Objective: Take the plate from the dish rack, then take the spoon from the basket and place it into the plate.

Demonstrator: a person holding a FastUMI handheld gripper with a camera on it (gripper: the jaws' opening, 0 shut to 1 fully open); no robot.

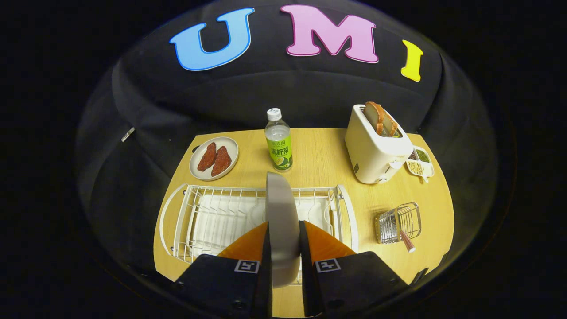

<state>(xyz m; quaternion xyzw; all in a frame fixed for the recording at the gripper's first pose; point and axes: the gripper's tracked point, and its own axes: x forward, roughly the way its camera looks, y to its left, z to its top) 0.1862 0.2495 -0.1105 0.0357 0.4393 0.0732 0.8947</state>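
We've got the plate [282,221] pinched edge-on between both fingers of the gripper [284,248], held upright above the dish rack [212,212] so it clears the wires. The spoon [405,239] waits in the basket [398,221] nearby.

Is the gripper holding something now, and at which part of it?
Yes. The gripper is shut on the plate, which stands on edge above the dish rack. Both fingers press its two faces near the lower rim.
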